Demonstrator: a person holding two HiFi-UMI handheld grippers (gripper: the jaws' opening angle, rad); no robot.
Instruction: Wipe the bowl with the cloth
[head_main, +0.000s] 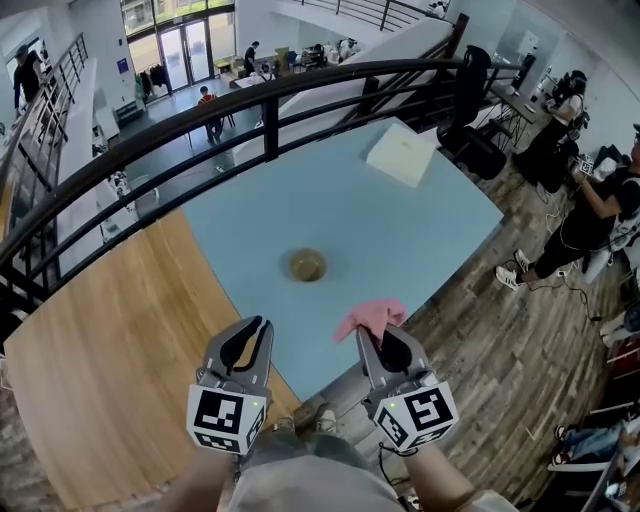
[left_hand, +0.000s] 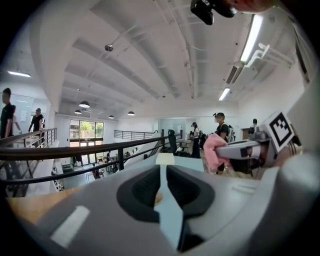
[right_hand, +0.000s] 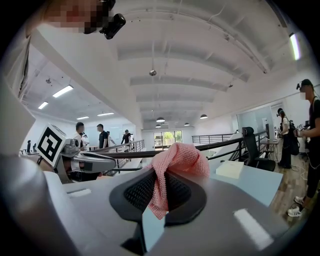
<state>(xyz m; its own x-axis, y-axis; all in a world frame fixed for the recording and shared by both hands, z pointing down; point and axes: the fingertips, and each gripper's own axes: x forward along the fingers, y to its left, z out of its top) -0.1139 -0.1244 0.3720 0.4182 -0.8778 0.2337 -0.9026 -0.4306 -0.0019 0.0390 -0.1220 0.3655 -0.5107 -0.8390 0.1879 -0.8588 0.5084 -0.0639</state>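
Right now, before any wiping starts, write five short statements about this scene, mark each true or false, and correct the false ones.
1. The right gripper holds the pink cloth. True.
2. A white box lies on the blue table, apart from the bowl. True.
3. The bowl stands on the white box. False: it stands directly on the blue table.
4. The left gripper is clamped on the bowl. False: it is shut on nothing, short of the bowl.
5. The pink cloth touches the bowl. False: it is held apart from it.
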